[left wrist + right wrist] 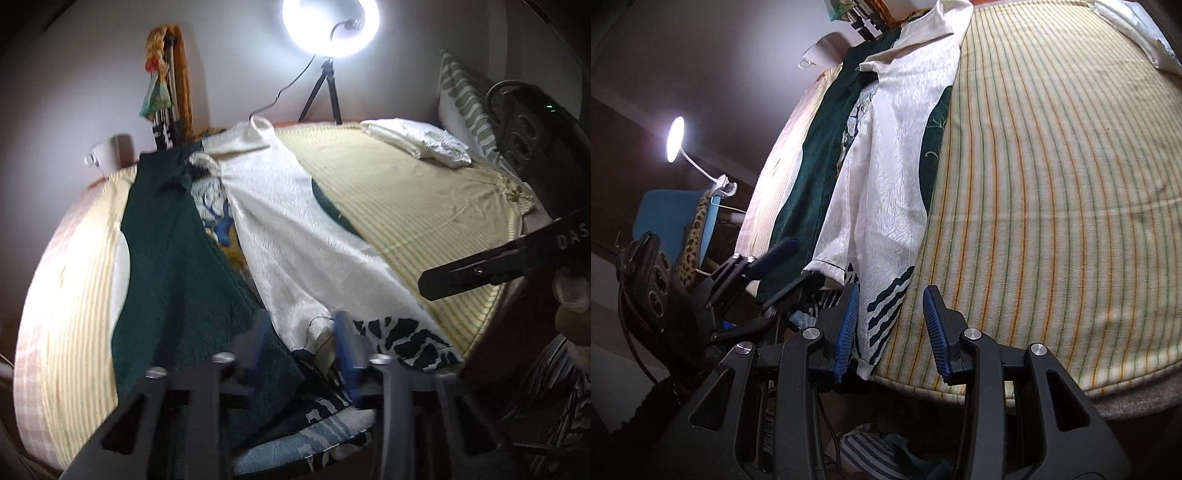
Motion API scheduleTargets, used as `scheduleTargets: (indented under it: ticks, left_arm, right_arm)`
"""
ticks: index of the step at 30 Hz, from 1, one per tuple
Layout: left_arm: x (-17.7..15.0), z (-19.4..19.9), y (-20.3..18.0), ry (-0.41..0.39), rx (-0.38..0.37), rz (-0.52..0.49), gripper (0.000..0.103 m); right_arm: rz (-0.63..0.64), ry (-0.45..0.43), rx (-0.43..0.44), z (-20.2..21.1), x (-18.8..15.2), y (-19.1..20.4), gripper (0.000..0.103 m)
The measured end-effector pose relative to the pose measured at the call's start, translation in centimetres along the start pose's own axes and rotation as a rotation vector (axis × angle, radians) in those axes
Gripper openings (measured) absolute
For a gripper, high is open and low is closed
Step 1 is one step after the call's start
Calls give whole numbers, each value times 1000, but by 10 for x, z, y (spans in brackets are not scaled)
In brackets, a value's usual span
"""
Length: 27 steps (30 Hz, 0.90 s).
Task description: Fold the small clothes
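A white and dark green shirt [280, 229] lies lengthwise on the striped bed, collar far, patterned hem near; it also shows in the right wrist view [886, 177]. My left gripper [301, 343] is open, its blue pads either side of the shirt's near hem at the bed's front edge. It appears from the side in the right wrist view [790, 258]. My right gripper [890, 325] is open over the hem's right corner at the bed edge, nothing between its pads. One of its fingers [476, 271] shows in the left wrist view.
A striped yellow sheet [1052, 166] covers the bed. Folded white cloth [417, 140] and a green-patterned pillow [465, 107] lie at the far right. A ring light on a tripod [328, 33] stands behind. A desk lamp [676, 144] and blue chair [668, 218] are left.
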<state>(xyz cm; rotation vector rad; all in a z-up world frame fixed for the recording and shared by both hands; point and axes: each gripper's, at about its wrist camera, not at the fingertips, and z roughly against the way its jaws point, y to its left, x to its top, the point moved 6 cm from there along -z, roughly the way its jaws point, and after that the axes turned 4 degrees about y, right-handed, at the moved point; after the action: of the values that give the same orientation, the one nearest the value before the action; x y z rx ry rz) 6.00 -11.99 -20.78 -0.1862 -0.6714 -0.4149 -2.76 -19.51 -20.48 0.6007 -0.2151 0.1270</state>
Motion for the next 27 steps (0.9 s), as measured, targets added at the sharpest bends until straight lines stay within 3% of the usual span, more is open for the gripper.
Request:
scheduleTargets:
  ticks: [1,3,5,6,7,8,11,13,16,17,20,22,24,27]
  left_arm:
    - [-2,-2,2,3,-5,12,24]
    - [-4,-2,6,-1,-22,38,7]
    - [-3,2,9,-16,-37,62,0]
    - [-3,5,11,-23,-40,73,0]
    - [-3,8,14,-31,-49,92,0]
    - [-2,10,17,-35,-60,111,0]
    - [-2,22,26,-48,-103,180,0]
    - [-5,26,27,-44,-116,190,0]
    - [-17,18,26,-3,-87,163,0]
    - [-22,14,27,16,-77,163,0]
    - [-29,13,31,36,-69,174,0]
    - [-28,22,34,27,-56,169,4]
    - [-24,34,35,13,-42,142,27]
    - [-16,52,40,-23,-10,93,29]
  right_arm:
    - [-2,9,0,-3,-1,0,39]
    - [-9,31,9,-11,-2,2,39]
    - [1,38,-3,-17,-3,3,35]
    - [14,40,-13,-18,-3,4,25]
    - [21,48,-4,-20,-2,5,7]
    - [17,59,9,-22,-3,6,5]
    - [41,37,-44,-16,-1,7,3]
    - [49,15,-35,-5,1,8,2]
    - [58,-9,-106,2,2,1,2]
    - [60,2,-135,-2,1,-2,2]
    - [46,63,-100,-12,-5,-3,2]
    - [79,45,-137,-7,-1,-1,3]
    - [101,9,-148,5,7,2,4]
    - [84,-42,-114,24,24,3,10]
